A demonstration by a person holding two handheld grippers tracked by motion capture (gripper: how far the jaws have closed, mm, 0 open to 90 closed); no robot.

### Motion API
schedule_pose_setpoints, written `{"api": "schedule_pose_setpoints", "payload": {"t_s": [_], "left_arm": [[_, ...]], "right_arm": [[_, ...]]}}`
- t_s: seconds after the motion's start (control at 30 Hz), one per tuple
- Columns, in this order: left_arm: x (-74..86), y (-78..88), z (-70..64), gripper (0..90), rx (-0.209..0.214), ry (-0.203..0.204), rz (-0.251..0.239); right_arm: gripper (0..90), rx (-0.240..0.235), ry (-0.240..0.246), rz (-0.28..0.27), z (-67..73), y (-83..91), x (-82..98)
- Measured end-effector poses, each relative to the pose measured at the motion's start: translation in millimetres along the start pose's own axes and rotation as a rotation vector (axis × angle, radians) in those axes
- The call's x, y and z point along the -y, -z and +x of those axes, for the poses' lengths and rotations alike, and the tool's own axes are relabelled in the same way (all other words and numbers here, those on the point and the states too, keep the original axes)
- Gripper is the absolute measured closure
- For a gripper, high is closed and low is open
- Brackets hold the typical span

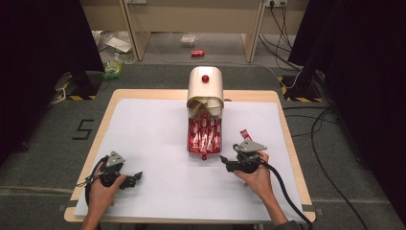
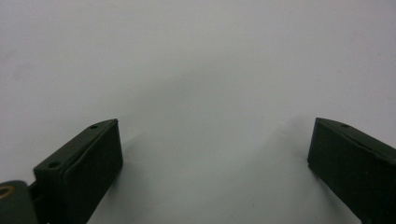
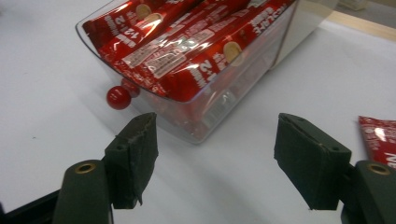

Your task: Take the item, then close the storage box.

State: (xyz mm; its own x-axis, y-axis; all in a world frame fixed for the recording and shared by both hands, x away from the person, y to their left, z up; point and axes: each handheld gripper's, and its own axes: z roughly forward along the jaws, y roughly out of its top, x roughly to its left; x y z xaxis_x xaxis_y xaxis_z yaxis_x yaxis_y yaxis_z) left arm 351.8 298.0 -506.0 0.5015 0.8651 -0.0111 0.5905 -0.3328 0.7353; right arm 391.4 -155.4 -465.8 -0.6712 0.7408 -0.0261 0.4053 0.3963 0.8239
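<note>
High view: the white dispenser [image 1: 206, 88] stands at the far middle of the table [image 1: 143, 93], on the white sheet [image 1: 153, 143]. A clear drawer [image 1: 204, 139] is pulled out of the dispenser toward the person, loaded with red sachets [image 1: 203, 134]. The drawer's long axis runs from the dispenser straight toward the near edge; the sachets lie lengthwise along that axis. A single loose red sachet [image 1: 245, 134] lies on the sheet just beyond the right gripper [image 1: 229, 164], to the right of the drawer. The left gripper [image 1: 136, 178] rests near the front left of the sheet, well apart from the drawer.

Right gripper view: this view supplies detail the high view lacks. A red knob [image 3: 118, 97] projects from the drawer's front wall [image 3: 205, 121], and the sachets carry printed labels. The right gripper's [image 3: 215, 158] jaws stand wide apart with nothing between them; the drawer's front corner lies just beyond the fingertips. The loose sachet [image 3: 378, 137] appears at the right edge.

Left gripper view: the left gripper's [image 2: 215, 154] jaws stand wide apart over bare white sheet [image 2: 196, 60], holding nothing.
</note>
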Motion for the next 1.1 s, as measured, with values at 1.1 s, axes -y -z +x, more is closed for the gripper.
{"api": "schedule_pose_setpoints", "payload": {"t_s": [1.1], "left_arm": [[0.2, 0.3, -0.9, 2.7, -0.006, -0.007, -0.004]], "right_arm": [[24.2, 0.018, 0.034, -0.032, 13.8, -16.4, -0.5]]}}
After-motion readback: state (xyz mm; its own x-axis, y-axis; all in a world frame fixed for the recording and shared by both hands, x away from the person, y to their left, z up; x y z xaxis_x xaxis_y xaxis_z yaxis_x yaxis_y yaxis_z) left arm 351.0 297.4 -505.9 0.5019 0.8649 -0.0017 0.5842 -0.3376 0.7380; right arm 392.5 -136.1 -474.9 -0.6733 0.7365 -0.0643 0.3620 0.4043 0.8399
